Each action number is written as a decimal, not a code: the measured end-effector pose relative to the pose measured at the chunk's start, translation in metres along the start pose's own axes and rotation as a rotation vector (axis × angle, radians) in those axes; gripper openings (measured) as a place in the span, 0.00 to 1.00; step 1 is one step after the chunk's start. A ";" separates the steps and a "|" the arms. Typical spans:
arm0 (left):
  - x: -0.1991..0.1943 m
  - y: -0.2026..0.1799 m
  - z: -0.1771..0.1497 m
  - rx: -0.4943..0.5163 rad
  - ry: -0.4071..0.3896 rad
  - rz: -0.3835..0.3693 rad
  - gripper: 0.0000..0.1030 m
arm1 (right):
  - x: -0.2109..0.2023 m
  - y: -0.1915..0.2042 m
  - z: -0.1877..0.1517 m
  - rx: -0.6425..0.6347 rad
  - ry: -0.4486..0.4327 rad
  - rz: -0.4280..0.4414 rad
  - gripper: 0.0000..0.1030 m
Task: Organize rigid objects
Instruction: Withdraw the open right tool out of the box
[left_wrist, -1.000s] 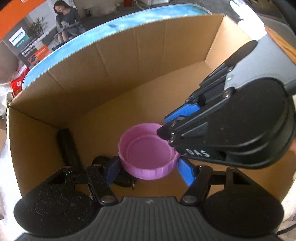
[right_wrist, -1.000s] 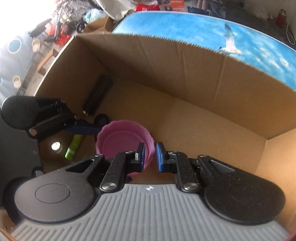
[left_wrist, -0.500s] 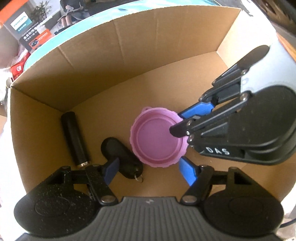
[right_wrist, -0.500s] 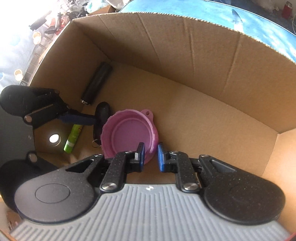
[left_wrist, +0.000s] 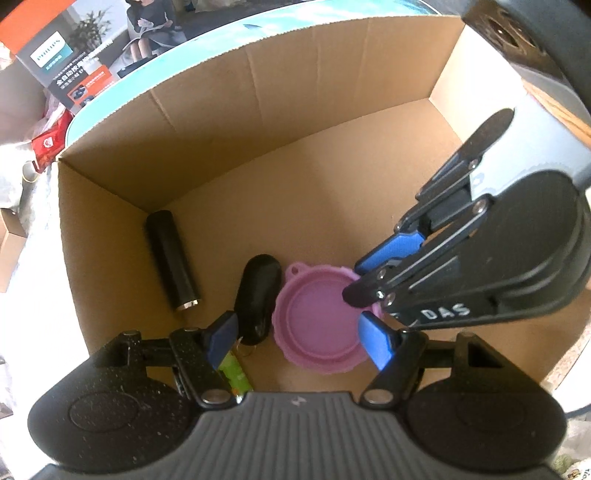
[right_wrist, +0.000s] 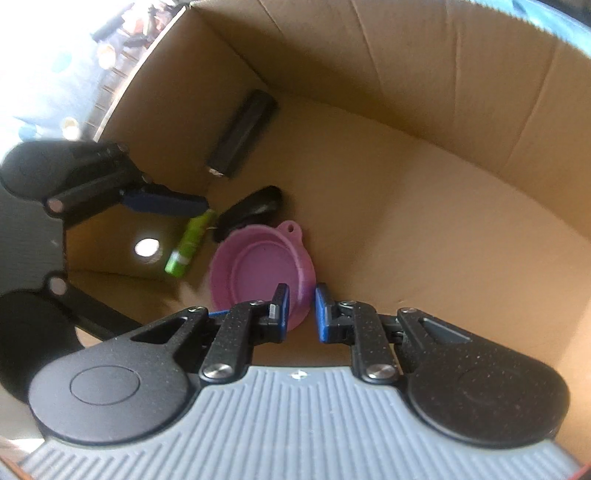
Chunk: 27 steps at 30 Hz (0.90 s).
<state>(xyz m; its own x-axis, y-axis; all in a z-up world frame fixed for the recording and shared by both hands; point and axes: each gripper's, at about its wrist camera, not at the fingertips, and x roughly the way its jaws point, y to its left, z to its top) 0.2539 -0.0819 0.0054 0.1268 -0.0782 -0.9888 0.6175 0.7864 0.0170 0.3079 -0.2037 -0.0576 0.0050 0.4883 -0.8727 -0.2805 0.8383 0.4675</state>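
A pink round bowl (left_wrist: 317, 321) lies low in the cardboard box (left_wrist: 258, 110), open side up, touching a black oval key fob (left_wrist: 258, 295). My right gripper (right_wrist: 300, 312) is shut on the bowl's near rim (right_wrist: 258, 266); in the left wrist view it reaches in from the right (left_wrist: 364, 280). My left gripper (left_wrist: 299, 341) hangs above the bowl, open and clear of it; one of its blue fingers (right_wrist: 166, 201) shows in the right wrist view. A black cylinder (left_wrist: 171, 258) and a green tube (left_wrist: 234, 373) also lie on the box floor.
The box's tall walls (right_wrist: 443, 74) close in all sides; a lit hand hole (right_wrist: 146, 247) pierces the left wall. The right half of the box floor (right_wrist: 424, 221) is bare. Outside, a printed carton (left_wrist: 74, 62) and a red packet (left_wrist: 48, 142) stand at the upper left.
The bowl went from between my left fingers down beside the key fob. My left gripper rose, so the green tube and more floor show. My right gripper tipped downward, still holding the rim.
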 end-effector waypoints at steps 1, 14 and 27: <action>-0.003 0.001 -0.001 -0.004 -0.006 -0.003 0.71 | -0.002 -0.002 -0.001 0.015 -0.002 0.027 0.16; -0.071 -0.007 -0.036 -0.077 -0.211 -0.036 0.73 | -0.089 -0.001 -0.051 0.102 -0.293 0.143 0.43; -0.115 -0.082 -0.121 -0.004 -0.424 -0.123 0.79 | -0.170 0.030 -0.256 0.168 -0.805 0.120 0.43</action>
<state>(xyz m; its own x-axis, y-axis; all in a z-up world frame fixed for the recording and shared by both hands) 0.0954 -0.0633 0.0996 0.3605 -0.4150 -0.8354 0.6446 0.7581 -0.0984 0.0533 -0.3233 0.0683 0.6872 0.5475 -0.4776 -0.1764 0.7634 0.6214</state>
